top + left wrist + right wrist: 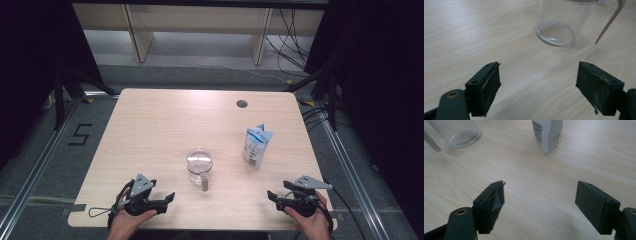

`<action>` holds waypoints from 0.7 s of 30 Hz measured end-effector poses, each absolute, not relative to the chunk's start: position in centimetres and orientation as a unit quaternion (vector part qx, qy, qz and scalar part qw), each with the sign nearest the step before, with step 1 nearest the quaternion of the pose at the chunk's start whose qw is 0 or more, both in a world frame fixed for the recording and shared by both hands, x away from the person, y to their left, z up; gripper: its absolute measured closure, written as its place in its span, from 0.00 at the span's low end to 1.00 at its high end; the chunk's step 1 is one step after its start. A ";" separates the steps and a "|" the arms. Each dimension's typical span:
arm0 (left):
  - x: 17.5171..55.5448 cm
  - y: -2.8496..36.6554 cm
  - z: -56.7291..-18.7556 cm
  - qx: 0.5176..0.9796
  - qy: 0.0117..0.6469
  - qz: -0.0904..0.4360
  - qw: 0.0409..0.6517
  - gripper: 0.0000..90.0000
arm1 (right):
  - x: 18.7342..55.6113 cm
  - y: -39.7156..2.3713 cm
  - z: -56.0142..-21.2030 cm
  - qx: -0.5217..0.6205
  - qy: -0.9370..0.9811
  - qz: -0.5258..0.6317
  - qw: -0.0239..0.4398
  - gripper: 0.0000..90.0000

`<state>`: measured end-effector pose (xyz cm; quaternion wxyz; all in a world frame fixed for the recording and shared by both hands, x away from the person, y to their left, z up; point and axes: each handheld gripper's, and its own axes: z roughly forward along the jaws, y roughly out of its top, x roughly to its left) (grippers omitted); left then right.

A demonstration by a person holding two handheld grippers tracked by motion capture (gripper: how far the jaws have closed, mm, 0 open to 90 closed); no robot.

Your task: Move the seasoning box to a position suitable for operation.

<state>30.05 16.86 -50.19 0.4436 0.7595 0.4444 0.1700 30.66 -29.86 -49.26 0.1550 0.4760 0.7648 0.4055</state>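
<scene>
Left claw view: clear jug (560, 23) is cut off by the top edge, rim and lid out of frame; its handle (610, 21) runs off at upper right.
Right claw view: carton (547, 133) is cropped at the top, only the lower part with its barcode is in; print too blurred to read. Jug base clipped at upper left.
High view: carton label too small to read. Both hands (125, 222) are cut by the bottom edge. Dark sides of the frame: nothing resolvable.
</scene>
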 end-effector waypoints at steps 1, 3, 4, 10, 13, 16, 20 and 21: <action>30.0 16.9 -50.2 0.759 0.444 0.170 0.445 0.21 | 30.8 -29.9 -49.4 0.469 0.769 0.406 0.156 0.27; 30.0 16.9 -50.1 0.761 0.443 0.171 0.442 0.21 | 30.6 -29.7 -49.3 0.484 0.764 0.399 0.152 0.27; 30.0 16.9 -50.1 0.762 0.443 0.171 0.441 0.21 | 30.6 -29.7 -49.3 0.481 0.764 0.402 0.149 0.27; 29.6 16.7 -50.0 0.756 0.443 0.166 0.451 0.25 | 31.0 -29.9 -49.3 0.464 0.770 0.407 0.160 0.27; 29.5 16.4 -49.9 0.753 0.438 0.154 0.466 0.32 | 30.9 -29.8 -49.3 0.467 0.770 0.407 0.150 0.27; 29.1 15.7 -49.6 0.751 0.427 0.133 0.486 0.46 | 30.9 -29.8 -49.3 0.467 0.770 0.407 0.150 0.27; 28.8 14.5 -49.2 0.762 0.391 0.116 0.502 0.65 | 30.9 -29.8 -49.4 0.472 0.766 0.411 0.150 0.27; 28.8 14.0 -49.1 0.766 0.381 0.122 0.504 0.68 | 30.8 -29.9 -49.3 0.471 0.768 0.406 0.152 0.27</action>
